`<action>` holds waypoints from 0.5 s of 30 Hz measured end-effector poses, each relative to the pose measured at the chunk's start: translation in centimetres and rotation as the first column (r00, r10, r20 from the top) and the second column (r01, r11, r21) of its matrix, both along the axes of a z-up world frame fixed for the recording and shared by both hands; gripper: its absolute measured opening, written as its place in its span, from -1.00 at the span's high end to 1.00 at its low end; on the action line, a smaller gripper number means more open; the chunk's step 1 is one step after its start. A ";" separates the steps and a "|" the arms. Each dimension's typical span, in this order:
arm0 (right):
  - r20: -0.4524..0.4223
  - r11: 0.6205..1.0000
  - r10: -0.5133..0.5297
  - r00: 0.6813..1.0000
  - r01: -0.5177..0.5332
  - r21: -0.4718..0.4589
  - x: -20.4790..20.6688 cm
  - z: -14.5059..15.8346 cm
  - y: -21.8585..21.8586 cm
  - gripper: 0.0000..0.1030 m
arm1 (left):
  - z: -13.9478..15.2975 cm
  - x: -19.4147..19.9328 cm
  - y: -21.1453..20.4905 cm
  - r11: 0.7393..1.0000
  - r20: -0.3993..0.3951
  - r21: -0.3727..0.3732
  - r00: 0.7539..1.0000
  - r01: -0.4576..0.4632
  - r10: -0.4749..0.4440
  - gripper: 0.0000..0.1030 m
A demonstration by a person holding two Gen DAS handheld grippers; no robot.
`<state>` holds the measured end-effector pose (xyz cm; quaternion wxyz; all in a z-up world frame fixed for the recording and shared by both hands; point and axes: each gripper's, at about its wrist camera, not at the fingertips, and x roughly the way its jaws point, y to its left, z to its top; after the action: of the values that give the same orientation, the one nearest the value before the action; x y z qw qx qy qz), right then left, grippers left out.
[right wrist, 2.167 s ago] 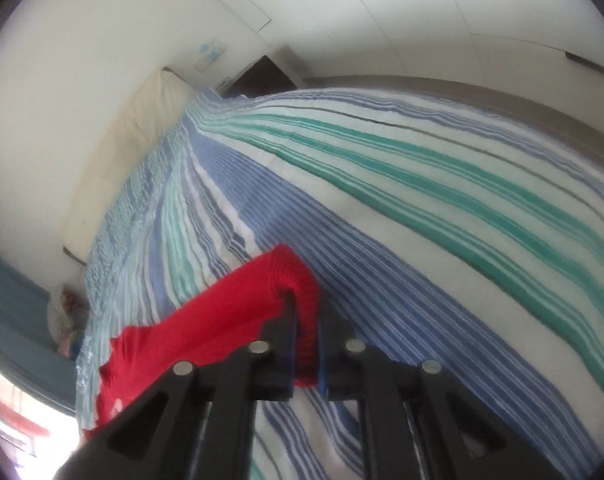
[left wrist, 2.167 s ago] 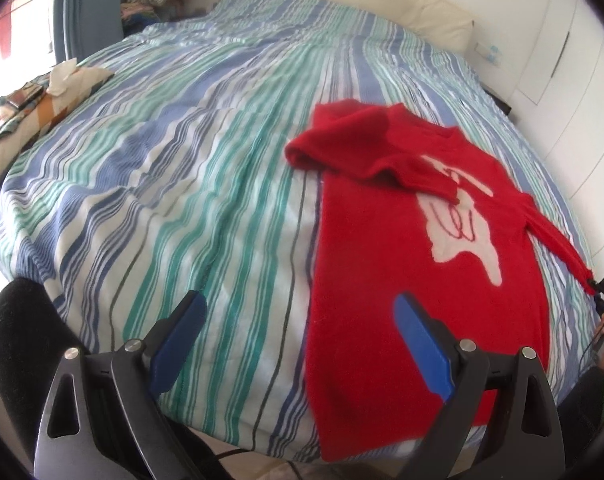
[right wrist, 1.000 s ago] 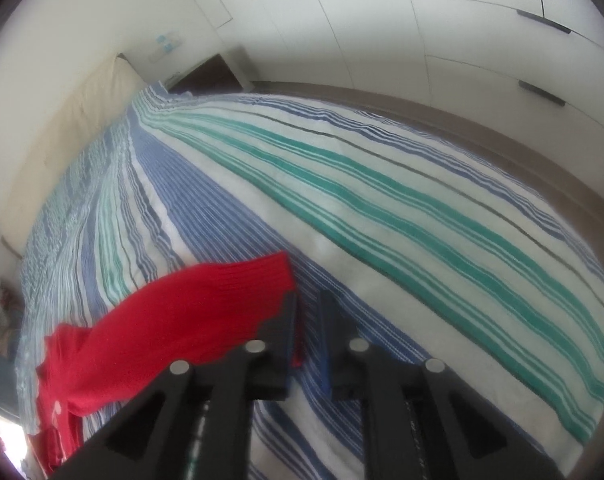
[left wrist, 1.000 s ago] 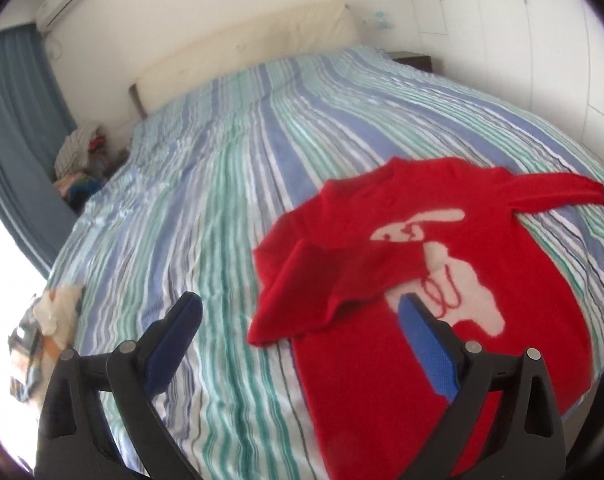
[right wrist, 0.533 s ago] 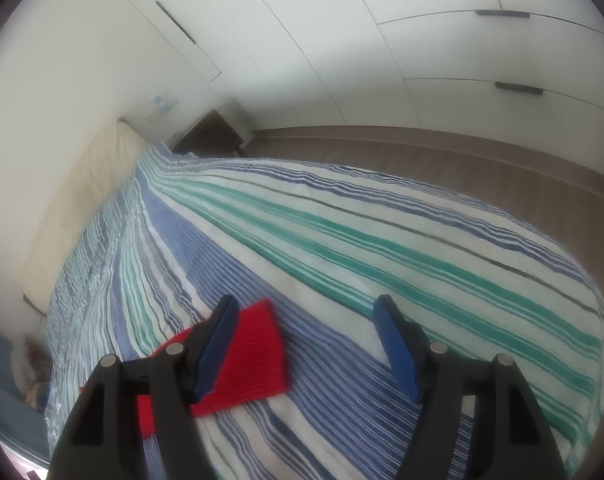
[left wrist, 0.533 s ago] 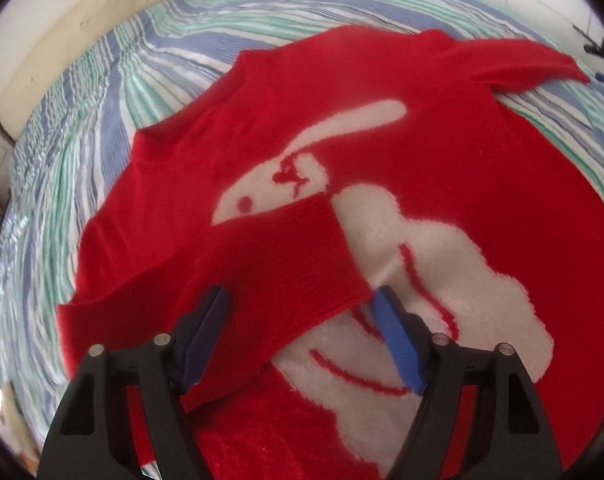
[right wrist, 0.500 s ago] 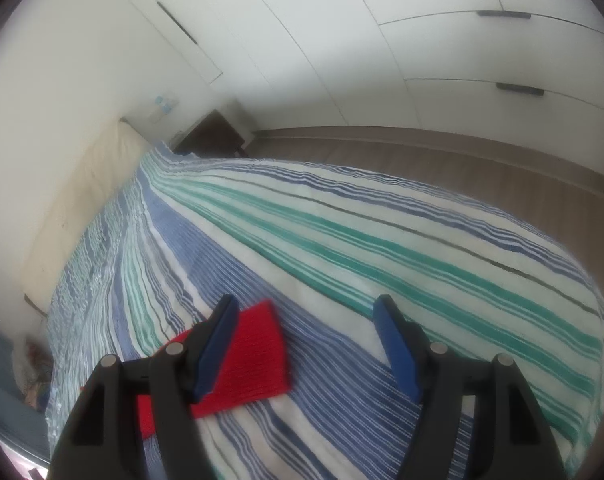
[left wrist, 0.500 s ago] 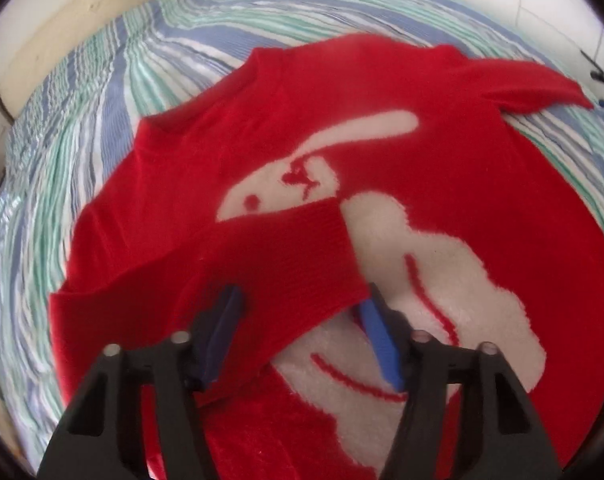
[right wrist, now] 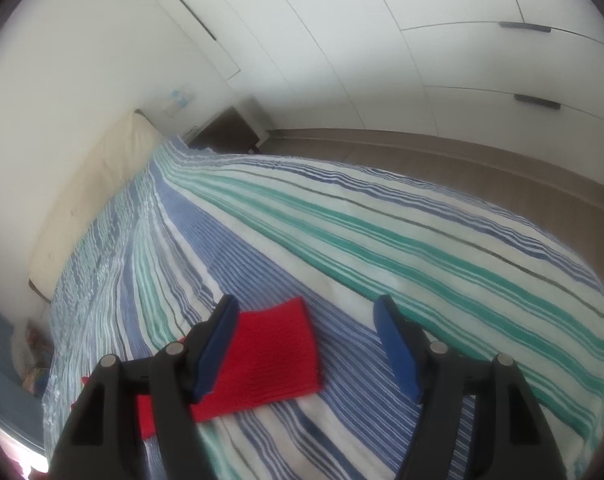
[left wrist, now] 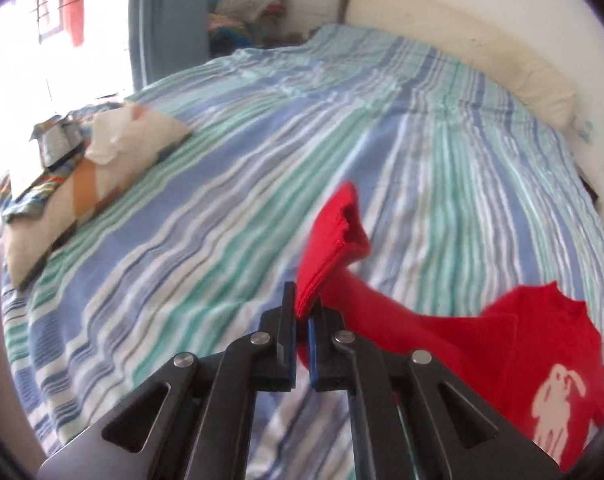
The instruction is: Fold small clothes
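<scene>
Striped in blue, green and white, the bedspread [left wrist: 230, 216] fills both views; a cream headboard [left wrist: 473, 40] runs along its far edge below a white wall. White wardrobe doors [right wrist: 441, 60] and a strip of wooden floor [right wrist: 501, 168] stand beyond the bed in my right view, with a dark nightstand [right wrist: 226, 128] in the corner. On the bed's left side, in my left view, lies a patterned pillow [left wrist: 98, 160] with folded items on it; a blue curtain [left wrist: 170, 16] and a heap of clothes [left wrist: 250, 12] stand behind.

My left gripper [left wrist: 300, 320] has just closed: its jaws are pinched together on the cuff [left wrist: 329, 248] of the red sweater [left wrist: 521, 352]. That cuff sticks up past the jaws, lifted off the bedspread, and the sleeve trails right and down to the sweater's body, which lies on the bed at the lower right with its white rabbit print [left wrist: 557, 404] facing up.

My right gripper [right wrist: 305, 344] has jaws that have just opened; they stand well apart and grip nothing. The other cuff [right wrist: 274, 356] lies flat on the bedspread below and between the jaws, nearer my left blue pad [right wrist: 218, 344]; whether that pad touches the cloth I cannot tell. My right pad [right wrist: 397, 348] is clear of it.
</scene>
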<state>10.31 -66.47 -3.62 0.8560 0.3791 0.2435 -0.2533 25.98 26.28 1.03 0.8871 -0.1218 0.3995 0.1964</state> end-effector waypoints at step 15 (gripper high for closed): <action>-0.057 0.998 0.032 0.998 -0.035 -0.056 1.5 -0.1 1.3 -0.34 | -8.7 -2.8 4.6 0.985 -0.231 -0.021 0.960 -0.170 0.160 0.96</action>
<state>11.84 -65.21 -3.69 0.8635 0.3434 0.2663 -0.2562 23.15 30.92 -7.71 0.8130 -0.1494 0.4914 0.2742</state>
